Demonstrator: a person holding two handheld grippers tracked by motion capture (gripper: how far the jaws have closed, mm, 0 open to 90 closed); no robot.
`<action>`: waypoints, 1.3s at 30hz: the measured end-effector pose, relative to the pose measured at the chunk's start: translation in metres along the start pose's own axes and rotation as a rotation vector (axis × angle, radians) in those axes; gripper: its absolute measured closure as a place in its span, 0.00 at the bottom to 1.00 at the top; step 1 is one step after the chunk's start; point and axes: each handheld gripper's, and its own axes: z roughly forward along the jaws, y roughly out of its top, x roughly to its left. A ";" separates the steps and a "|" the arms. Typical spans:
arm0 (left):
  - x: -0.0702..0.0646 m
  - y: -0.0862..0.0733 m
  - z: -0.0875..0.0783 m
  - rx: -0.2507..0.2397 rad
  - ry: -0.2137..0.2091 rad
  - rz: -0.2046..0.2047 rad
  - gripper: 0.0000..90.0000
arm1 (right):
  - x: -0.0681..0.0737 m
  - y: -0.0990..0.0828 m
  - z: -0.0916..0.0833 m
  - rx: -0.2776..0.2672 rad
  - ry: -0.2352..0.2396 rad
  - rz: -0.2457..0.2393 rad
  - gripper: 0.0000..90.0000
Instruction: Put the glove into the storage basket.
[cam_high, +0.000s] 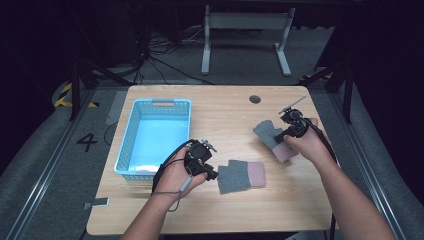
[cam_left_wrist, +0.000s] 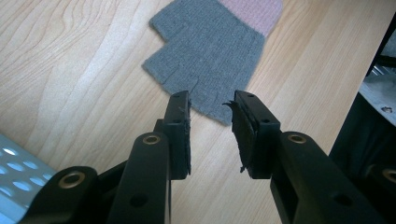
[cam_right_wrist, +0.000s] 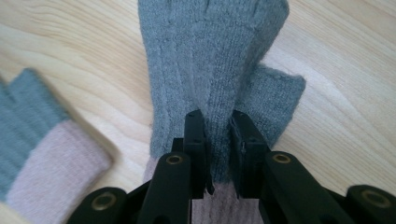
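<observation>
Here the right claw (cam_right_wrist: 218, 128) pinches a fold of the grey knitted glove with a pink cuff (cam_right_wrist: 210, 60); its cuff hides behind the jaws. The left claw (cam_left_wrist: 212, 109) hangs partly open, holding nothing, over the edge of the second grey and pink glove (cam_left_wrist: 210, 51), whose cuff is cut off. Bare wooden table (cam_high: 225, 115) lies around, with a light blue plastic basket (cam_high: 131, 145) at the left.

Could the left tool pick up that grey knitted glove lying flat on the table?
Probably yes: the left tool hangs open right at the edge of the flat grey knitted glove with a pink cuff, with nothing between them.
</observation>
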 end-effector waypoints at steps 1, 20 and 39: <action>0.000 0.000 0.000 -0.002 0.000 -0.001 0.75 | 0.002 0.000 -0.002 -0.002 0.000 -0.009 0.87; -0.002 0.000 -0.001 -0.002 -0.001 0.002 0.75 | 0.071 -0.005 -0.030 -0.030 0.078 -0.215 0.87; -0.002 0.000 -0.002 0.014 -0.010 -0.001 0.76 | 0.125 -0.006 -0.007 0.026 0.148 -0.404 0.87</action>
